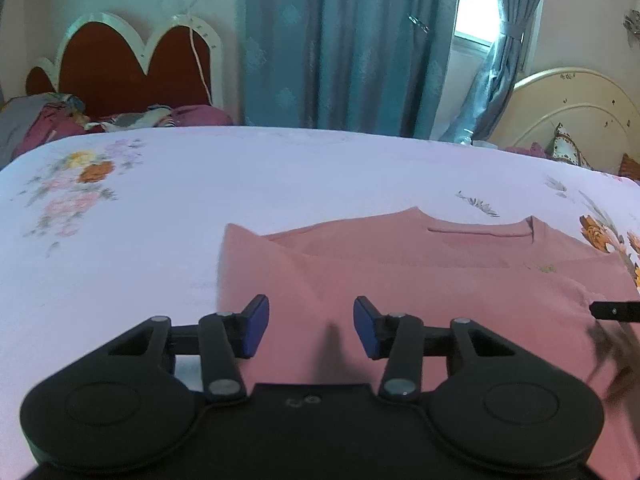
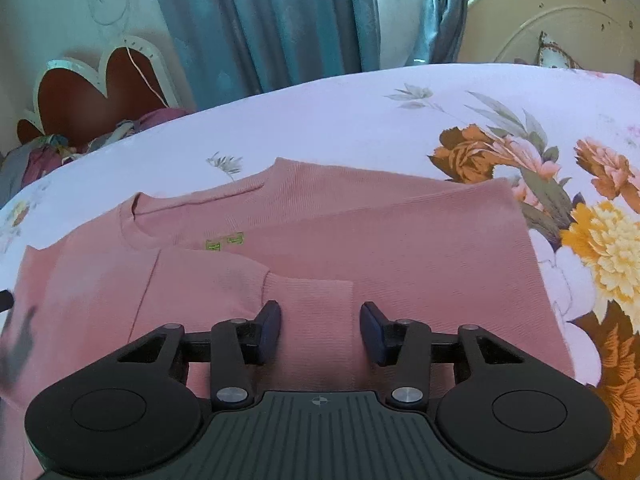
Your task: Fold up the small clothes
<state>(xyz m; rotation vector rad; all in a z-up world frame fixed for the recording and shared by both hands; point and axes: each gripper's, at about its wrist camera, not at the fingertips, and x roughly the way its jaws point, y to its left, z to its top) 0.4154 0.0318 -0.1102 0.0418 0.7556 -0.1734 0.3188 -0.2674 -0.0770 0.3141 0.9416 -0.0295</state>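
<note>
Both grippers hang over the bed with their jaws parted and nothing between the blue pads: the left gripper (image 1: 311, 326) sits above the near left part of the pink top (image 1: 440, 280), the right gripper (image 2: 320, 330) above a folded-in sleeve cuff (image 2: 310, 300), pads standing either side of that cuff without pressing it, so neither one has hold of anything. Now the room, biggest first. Under everything spreads the bed sheet (image 1: 240, 184), pale lilac, printed with flower sprays, faint pink and orange at the left in the left wrist view, bold orange and yellow blooms (image 2: 600, 236) just beside the garment's right edge in the right wrist view. Behind the bed hang long teal curtains (image 1: 340, 40), tied back at the right where a bright window (image 1: 472, 4) shows. At the far left stands a scalloped headboard (image 1: 132, 68), dark red with a white border, with a heap of bedding (image 1: 52, 120) at its foot; at the far right a round cream headboard (image 2: 560, 12). On the sheet, the pink top lies flat, neckline away from the cameras, both sides folded inward over its middle. Smallest of all, two little green tags (image 2: 224, 242) sit just below the neckline, and a black fingertip of the right gripper pokes in at the right edge of the left wrist view.
</note>
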